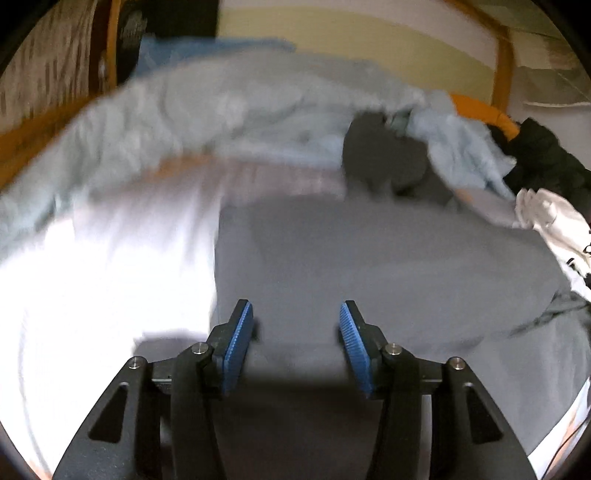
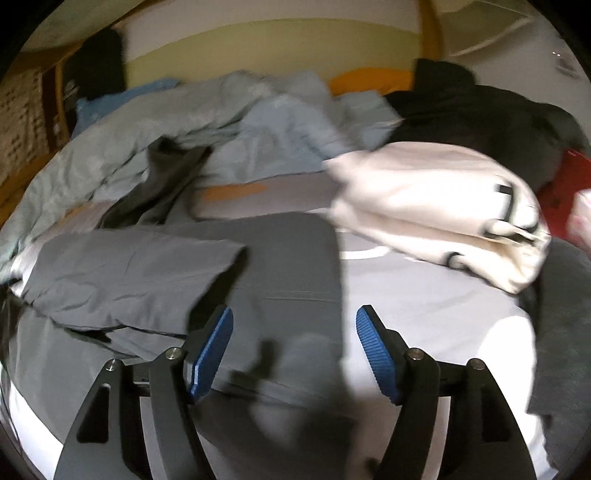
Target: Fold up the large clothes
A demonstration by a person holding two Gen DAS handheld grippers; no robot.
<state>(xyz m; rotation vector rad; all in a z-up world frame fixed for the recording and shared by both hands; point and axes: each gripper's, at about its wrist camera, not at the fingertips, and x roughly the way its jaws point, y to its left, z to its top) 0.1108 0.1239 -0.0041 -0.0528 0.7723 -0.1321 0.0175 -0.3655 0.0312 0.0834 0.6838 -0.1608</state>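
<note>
Grey garment (image 2: 280, 266) lying flat on the near bed, partly folded. Left gripper (image 1: 296, 338) and right gripper (image 2: 294, 347) both spread, empty. Better to smooth first, then pinch the near edge evenly.

Both fisheye views are motion-blurred and dark-rimmed; harsh glare whitens the bed sheet (image 1: 92, 288) left of the left jaws, whose shadows fall ahead.

No legible text; only blurred markings on the dark panel (image 1: 131, 33).
</note>
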